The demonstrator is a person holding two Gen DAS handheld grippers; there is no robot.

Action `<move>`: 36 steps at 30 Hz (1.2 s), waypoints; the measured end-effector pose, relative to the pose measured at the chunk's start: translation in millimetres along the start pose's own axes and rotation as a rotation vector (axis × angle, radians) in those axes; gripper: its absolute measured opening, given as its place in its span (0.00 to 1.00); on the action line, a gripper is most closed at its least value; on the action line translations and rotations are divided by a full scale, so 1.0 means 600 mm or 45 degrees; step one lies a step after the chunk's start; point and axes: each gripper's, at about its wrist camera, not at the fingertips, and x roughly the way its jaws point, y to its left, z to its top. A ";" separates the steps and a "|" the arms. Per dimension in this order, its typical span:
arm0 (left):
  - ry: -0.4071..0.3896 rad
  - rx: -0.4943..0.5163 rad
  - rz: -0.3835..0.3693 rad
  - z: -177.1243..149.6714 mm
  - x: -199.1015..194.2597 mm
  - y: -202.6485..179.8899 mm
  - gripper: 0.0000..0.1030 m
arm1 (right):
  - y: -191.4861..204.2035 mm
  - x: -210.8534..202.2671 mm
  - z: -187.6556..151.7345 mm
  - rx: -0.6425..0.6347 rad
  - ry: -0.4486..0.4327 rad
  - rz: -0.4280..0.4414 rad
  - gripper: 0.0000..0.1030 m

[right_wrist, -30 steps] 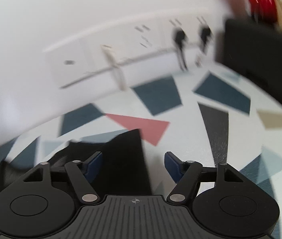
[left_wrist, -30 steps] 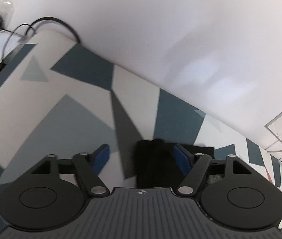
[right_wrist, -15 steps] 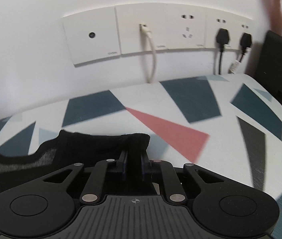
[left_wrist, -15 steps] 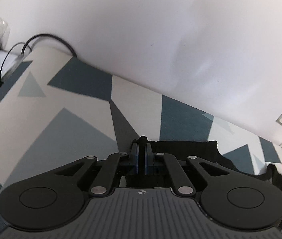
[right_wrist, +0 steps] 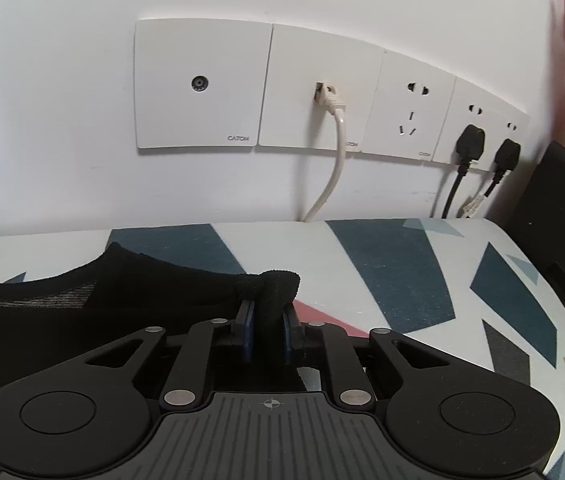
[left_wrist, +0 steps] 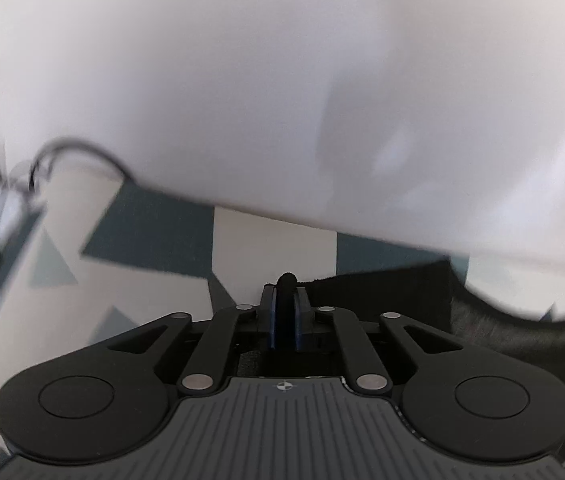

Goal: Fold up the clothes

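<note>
A black garment (right_wrist: 142,284) lies on the table's patterned cloth (right_wrist: 402,272) near the wall. My right gripper (right_wrist: 268,304) pinches a bunched corner of it between its blue pads (right_wrist: 247,320), and the fabric pokes out past the tips. Its jaws are opening slightly, with the cloth still between them. In the blurred left wrist view, my left gripper (left_wrist: 285,292) holds another corner of the black garment (left_wrist: 382,284) between its pads (left_wrist: 268,312). Its jaws are also opening a little around the fabric. The garment's edge stretches away to the right.
Wall sockets (right_wrist: 322,92) sit just beyond the table, with a white cable (right_wrist: 334,160) and two black plugs (right_wrist: 470,140). A black box-like object (right_wrist: 554,220) stands at the right edge. A black cable (left_wrist: 78,152) loops at the left far corner.
Both grippers went from open to shut on the garment's corners. They have since carried the fabric closer to the wall, and both views have levelled out.
</note>
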 end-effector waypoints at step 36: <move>0.416 0.114 -0.140 -0.339 -0.350 0.168 0.94 | -0.135 -0.504 -0.351 0.732 0.335 0.109 0.99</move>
